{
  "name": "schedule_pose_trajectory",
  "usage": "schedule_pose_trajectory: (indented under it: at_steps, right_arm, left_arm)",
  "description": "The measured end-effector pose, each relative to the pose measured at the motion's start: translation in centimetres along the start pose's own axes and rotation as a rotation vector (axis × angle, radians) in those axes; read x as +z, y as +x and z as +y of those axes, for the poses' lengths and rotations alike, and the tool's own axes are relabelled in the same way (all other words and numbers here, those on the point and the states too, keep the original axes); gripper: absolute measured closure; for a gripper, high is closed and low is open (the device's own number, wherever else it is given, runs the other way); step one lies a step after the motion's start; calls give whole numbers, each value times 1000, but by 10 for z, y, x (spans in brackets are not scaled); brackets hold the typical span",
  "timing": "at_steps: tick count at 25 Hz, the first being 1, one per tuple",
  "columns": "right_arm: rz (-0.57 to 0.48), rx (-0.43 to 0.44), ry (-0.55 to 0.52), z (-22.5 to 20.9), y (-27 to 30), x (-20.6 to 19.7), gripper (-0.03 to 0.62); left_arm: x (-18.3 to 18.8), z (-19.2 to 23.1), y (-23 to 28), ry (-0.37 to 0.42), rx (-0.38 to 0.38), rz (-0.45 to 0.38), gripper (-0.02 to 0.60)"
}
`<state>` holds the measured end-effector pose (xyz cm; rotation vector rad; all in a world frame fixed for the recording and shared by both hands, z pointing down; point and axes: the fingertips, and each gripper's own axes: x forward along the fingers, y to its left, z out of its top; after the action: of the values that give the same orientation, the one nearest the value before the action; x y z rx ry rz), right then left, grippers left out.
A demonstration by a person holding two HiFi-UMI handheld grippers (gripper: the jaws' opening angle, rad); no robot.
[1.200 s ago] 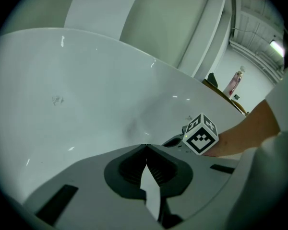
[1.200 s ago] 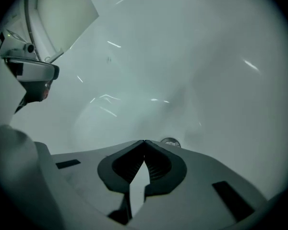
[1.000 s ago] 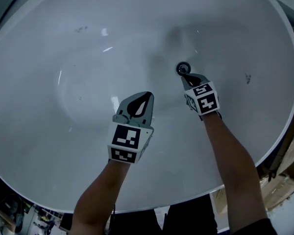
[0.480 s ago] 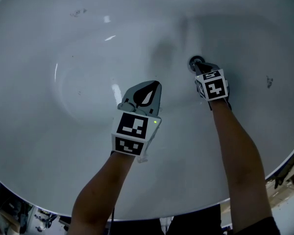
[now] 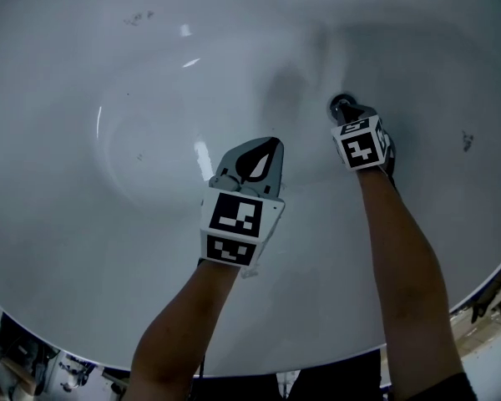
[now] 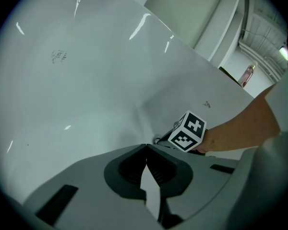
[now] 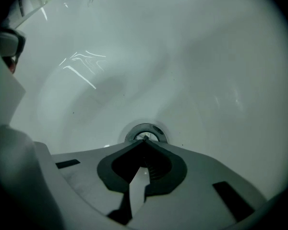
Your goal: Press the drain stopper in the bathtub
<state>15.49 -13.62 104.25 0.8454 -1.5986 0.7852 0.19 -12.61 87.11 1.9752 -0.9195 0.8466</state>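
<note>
Head view looks steeply down into a white glossy oval bathtub (image 5: 108, 73), with both bare forearms reaching over its near rim. The round chrome drain stopper (image 5: 341, 103) sits in the tub floor towards the upper right of that view. The right tool (image 5: 345, 112) points at it, and its marker cube covers most of the approach.

Right gripper view settles the detail. That tool's jaws are pressed together with nothing between them, and their joined tip lies over the middle of the stopper's chrome ring (image 7: 146, 132). Whether the tip is already bearing on the cap or hangs just above it cannot be told from these views.

The left tool (image 5: 274, 144) is held over bare tub floor, well apart from the drain. Left gripper view shows its jaws likewise closed on nothing, and beyond them the right tool's marker cube (image 6: 188, 131) down by the drain.

The step in hand looks like the press itself: the closed tip is lined up on the stopper and the push is either starting or about to start. The next move probably calls for a short, straight push along the tool's own axis, centred on the cap. The cap is domed and the metal smooth, so an off-centre push could slide the tip onto the enamel. The left tool has no part in this and can keep clear.
</note>
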Motion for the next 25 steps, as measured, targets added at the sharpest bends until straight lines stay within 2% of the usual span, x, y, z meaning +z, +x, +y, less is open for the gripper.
schedule_pose_trajectory:
  at_steps: [2, 5, 9, 11, 13, 18, 20, 25]
  right_arm:
    - [8, 12, 31, 0, -3, 0, 576]
    - [21, 97, 110, 2, -28, 3, 579]
    - [-34, 124, 28, 11, -105, 22, 579]
    - [-83, 130, 39, 16, -155, 33, 579]
    - [-147, 149, 100, 27, -215, 40, 579]
    - [-358, 283, 355, 86, -376, 62, 580]
    - [-433, 321, 354, 106, -436, 76, 580]
    - [-602, 396, 271, 155, -593, 104, 581]
  left_arm:
    - [5, -2, -7, 0, 4, -9, 568]
    - [16, -12, -31, 3, 11, -27, 568]
    - [38, -28, -80, -7, 32, -70, 568]
    - [54, -44, -113, -15, 38, -96, 568]
    - [69, -68, -153, -22, 32, -103, 568]
    - [115, -129, -271, 8, -15, -134, 568]
    - [138, -143, -309, 21, -12, -165, 568]
    - [176, -180, -418, 12, -18, -219, 568]
